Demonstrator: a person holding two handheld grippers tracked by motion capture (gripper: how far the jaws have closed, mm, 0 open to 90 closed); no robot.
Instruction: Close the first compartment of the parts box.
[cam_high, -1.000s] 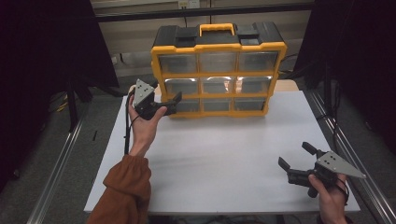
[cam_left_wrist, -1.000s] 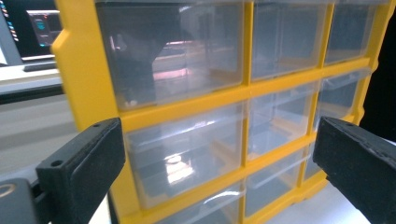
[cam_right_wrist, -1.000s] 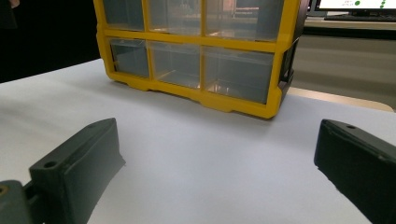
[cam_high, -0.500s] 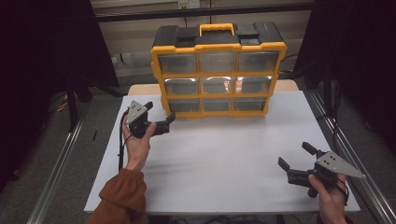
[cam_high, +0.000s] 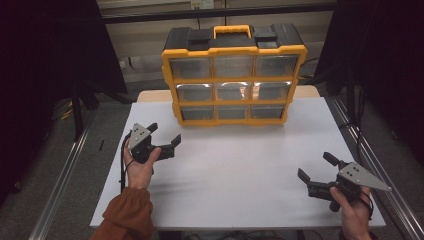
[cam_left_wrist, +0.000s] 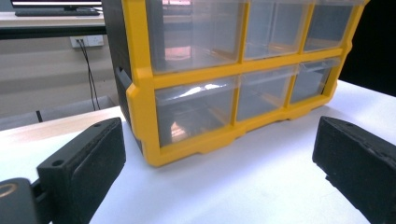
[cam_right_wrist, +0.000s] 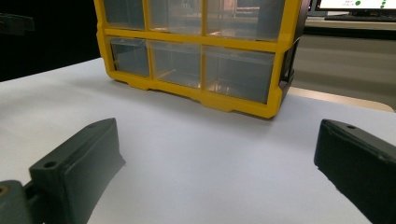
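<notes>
White table (cam_high: 240, 165): yellow drawer cabinet (cam_high: 234, 75) upright at top centre. Left gripper (cam_high: 162, 139), left of centre, jaws wide, empty, near cabinet's lower-left corner. Right gripper (cam_high: 314, 170), lower right, jaws wide, empty, well apart.

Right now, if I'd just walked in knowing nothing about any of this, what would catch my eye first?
The yellow-and-black plastic drawer cabinet with clear drawers, standing at the far edge of the white table. Then the two black handheld grippers: the left gripper raised near the cabinet's left corner, the right gripper low at the near right, both with jaws apart.
</notes>
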